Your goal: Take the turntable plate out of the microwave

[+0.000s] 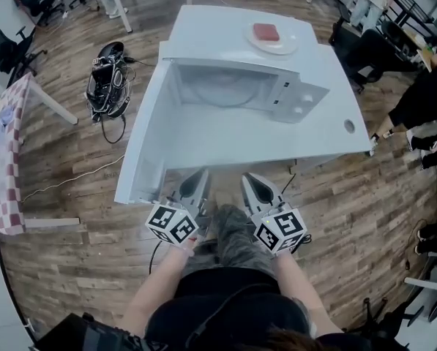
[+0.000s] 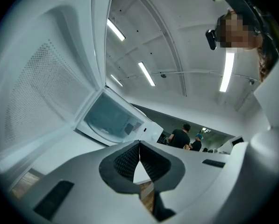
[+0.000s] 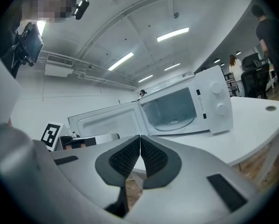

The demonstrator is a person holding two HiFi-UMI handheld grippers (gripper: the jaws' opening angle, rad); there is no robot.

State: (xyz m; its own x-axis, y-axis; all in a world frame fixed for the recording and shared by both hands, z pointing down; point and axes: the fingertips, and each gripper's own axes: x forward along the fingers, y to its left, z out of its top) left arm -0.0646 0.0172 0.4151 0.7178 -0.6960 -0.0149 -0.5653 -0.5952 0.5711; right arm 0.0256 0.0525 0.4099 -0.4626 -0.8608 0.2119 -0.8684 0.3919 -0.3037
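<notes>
One turntable plate (image 3: 175, 123) flat inside microwave (image 1: 300, 98) cavity, door (image 1: 146, 146) swung open at microwave's left. Atop microwave: white dish (image 1: 286, 47) with red block (image 1: 266, 31). In front of microwave, short of table (image 1: 334, 131) edge: left gripper (image 1: 200, 174), right gripper (image 1: 249, 179), each pressed together, pinching nothing.

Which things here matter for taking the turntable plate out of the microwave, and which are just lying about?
For the job: microwave, its open door, turntable plate inside, left gripper and right gripper, both shut and empty.

Lying about: dish with a red item on the microwave's top, black gear on the floor, checkered table.
</notes>
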